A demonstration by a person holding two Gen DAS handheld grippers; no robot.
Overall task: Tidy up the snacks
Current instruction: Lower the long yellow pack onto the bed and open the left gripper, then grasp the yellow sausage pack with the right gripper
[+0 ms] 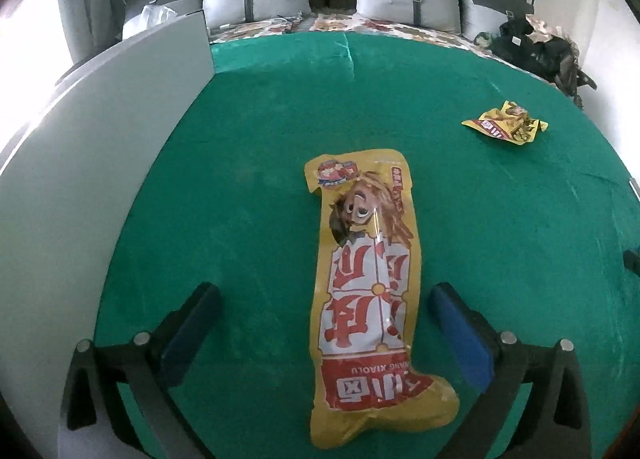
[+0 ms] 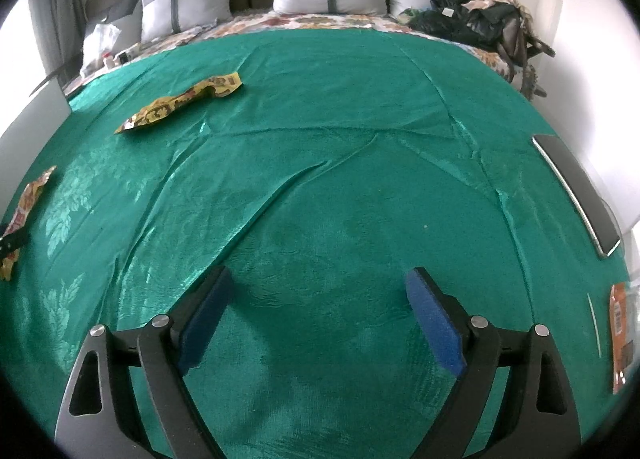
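Bed (image 2: 360, 107) under a green cover fills both views, pillows along the head edge, a dark clothes pile at the far right corner. White board (image 1: 100, 147) along the bed's left edge. Long yellow snack bag (image 1: 366, 291) lies flat on the cover, lengthwise between the fingers of the left gripper (image 1: 324, 335), which are spread wide and touch nothing; bag is free, not held. Second yellow bag (image 1: 506, 121), crumpled, sits well apart toward the right edge. Right gripper (image 2: 320, 319) fingers also wide apart over bare cover, nothing between them. Judgement: bag looks light, soft, slick foil, likely crushable contents, so it may slide or buckle. Best hold is across the narrow middle, or on the flat sealed end, with a gentle squeeze.
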